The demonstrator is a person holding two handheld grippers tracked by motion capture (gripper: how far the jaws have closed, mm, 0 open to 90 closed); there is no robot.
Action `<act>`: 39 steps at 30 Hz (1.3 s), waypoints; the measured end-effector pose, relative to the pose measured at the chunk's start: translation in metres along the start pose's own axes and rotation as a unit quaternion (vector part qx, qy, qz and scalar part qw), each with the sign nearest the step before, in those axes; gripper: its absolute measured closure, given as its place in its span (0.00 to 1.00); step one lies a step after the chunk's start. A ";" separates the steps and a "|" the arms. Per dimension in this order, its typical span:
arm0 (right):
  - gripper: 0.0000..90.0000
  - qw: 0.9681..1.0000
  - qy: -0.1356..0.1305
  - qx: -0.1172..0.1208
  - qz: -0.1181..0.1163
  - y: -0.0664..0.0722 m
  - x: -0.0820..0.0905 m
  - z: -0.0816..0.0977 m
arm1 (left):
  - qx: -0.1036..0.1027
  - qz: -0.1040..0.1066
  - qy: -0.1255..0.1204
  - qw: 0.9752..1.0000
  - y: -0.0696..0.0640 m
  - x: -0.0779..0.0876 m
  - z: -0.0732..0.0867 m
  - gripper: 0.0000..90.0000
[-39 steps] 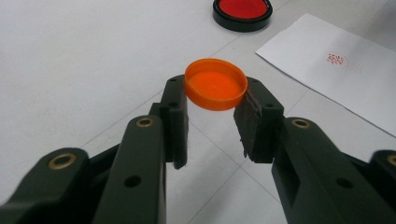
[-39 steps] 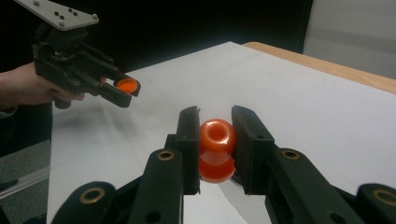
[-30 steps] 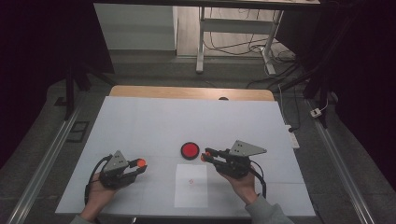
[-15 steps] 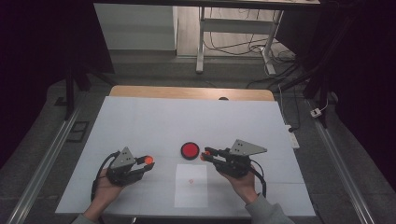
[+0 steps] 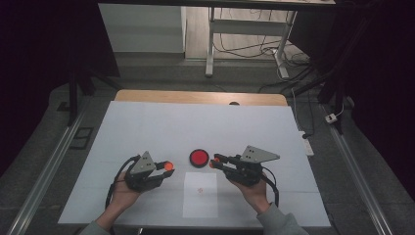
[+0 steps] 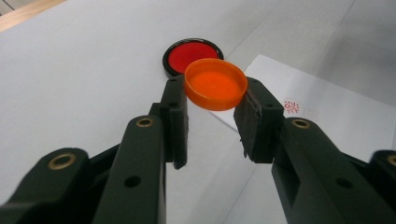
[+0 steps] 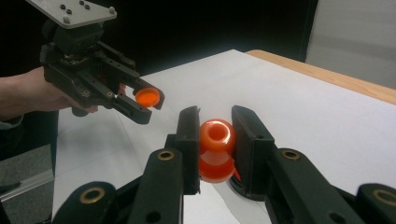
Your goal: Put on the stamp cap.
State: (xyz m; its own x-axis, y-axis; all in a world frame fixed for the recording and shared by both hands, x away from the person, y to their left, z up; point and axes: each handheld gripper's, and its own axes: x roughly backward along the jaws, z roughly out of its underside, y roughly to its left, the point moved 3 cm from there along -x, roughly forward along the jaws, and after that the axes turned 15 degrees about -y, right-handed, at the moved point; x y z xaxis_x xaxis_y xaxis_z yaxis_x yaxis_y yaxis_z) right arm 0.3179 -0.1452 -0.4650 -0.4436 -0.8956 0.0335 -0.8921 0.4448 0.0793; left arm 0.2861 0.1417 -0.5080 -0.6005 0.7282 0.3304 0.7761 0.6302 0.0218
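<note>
White sheeting covers the table (image 5: 147, 127) in a dark room, and the red ink pad (image 5: 199, 157) sits just behind a stamped slip of paper (image 5: 200, 194). My left claw (image 5: 166, 169), left of the pad, pinches the orange cap (image 6: 215, 84). My right claw (image 5: 215, 161), right of it, is clamped on the orange stamp (image 7: 215, 149), probably so I can recap it.

The high view is dim: the white surface (image 5: 195, 132) is evenly lit from above, while the room goes near black at 9 and 3 o'clock. Shadows under the hands are soft and faint. In the left gripper view the orange cap (image 6: 215, 84) is sharp, with the black arms at 6 o'clock blurred. The right gripper view has a black backdrop at 12 o'clock and a glossy highlight on the orange knob (image 7: 216, 135).
</note>
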 end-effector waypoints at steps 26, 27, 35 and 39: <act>0.80 1.000 0.001 0.000 -0.005 0.002 -0.002 0.000 | -0.037 0.045 0.016 0.998 -0.025 -0.051 -0.017 0.72; 0.80 1.000 0.001 0.000 -0.005 0.002 -0.001 0.000 | -0.038 0.046 0.017 0.998 -0.025 -0.053 -0.017 0.72; 0.80 1.000 0.000 0.001 -0.004 0.002 -0.002 0.000 | -0.046 0.053 0.018 0.997 -0.030 -0.062 -0.022 0.72; 0.80 1.000 0.001 0.000 -0.005 0.002 -0.002 0.000 | -0.050 0.054 0.018 0.997 -0.031 -0.065 -0.024 0.72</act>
State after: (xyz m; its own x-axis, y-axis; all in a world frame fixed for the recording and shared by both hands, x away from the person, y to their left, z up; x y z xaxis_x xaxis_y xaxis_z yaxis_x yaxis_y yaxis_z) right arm 0.3167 -0.1427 -0.4652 -0.4351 -0.8997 0.0350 -0.8963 0.4365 0.0787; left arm 0.3052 0.0686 -0.5077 -0.5061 0.7795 0.3692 0.8525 0.5172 0.0766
